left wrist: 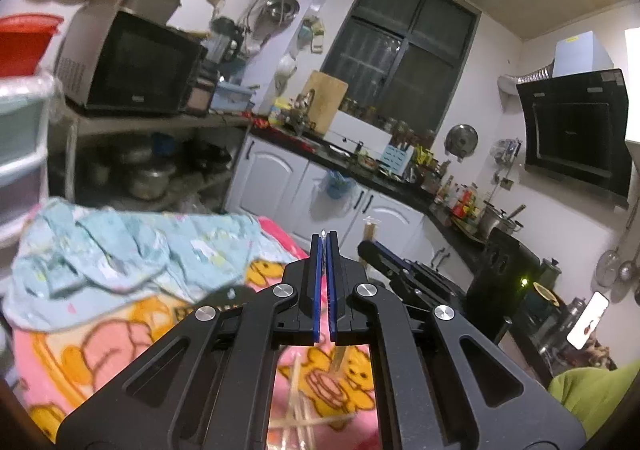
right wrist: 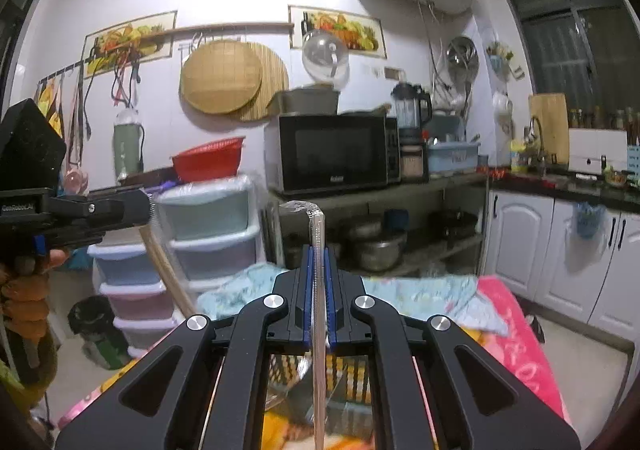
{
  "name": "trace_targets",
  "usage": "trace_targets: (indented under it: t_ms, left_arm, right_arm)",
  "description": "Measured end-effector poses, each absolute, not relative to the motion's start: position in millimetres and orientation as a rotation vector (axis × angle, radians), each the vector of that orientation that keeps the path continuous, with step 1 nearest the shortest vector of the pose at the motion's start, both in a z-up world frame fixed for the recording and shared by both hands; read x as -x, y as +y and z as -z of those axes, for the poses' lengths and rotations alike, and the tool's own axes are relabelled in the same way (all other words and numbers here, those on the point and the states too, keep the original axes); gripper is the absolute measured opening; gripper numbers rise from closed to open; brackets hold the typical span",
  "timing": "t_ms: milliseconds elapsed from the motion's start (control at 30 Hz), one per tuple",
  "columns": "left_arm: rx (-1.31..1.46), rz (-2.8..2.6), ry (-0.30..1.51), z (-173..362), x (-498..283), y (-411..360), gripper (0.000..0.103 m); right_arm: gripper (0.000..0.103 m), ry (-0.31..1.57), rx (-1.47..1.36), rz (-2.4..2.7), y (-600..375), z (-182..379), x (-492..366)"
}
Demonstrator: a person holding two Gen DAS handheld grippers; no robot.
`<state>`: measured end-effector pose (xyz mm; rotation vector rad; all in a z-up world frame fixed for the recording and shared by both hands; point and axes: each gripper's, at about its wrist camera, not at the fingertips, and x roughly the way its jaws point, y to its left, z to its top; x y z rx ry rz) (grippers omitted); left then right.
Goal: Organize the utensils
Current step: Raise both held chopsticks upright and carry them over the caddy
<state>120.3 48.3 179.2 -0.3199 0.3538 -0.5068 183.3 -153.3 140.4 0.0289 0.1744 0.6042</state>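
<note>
Got my right hand-held gripper (right wrist: pixel 319 290) clamped on a plastic-wrapped utensil (right wrist: pixel 318 250) by its shaft so it stays upright off the bench, left hand-held gripper (left wrist: pixel 324 274) pinched fully shut, maybe on a thin stick (left wrist: pixel 340 356) poking below, can't really tell.

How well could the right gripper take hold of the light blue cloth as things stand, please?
Probably not yet: the right gripper is shut on a clear-wrapped utensil, though the light blue cloth lies unobstructed ahead.
</note>
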Motion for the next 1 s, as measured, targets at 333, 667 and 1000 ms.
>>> trace_targets:
  t_ms: [333, 667, 1000]
  left_arm:
    - [0.313, 0.447, 0.308, -199, -144, 68, 0.001]
    - [0.346, 0.413, 0.330, -188, -180, 74, 0.001]
    - [0.377, 0.398, 0.388, -149, -205, 75, 0.001]
  right_arm:
    - [0.006, 0.050, -0.050, -0.574, -149, -166, -210]
    - [0.006, -0.013, -0.070, -0.543, -138, -166, -237]
    - [0.006, 0.012, -0.056, -0.467, -126, -133, -257]
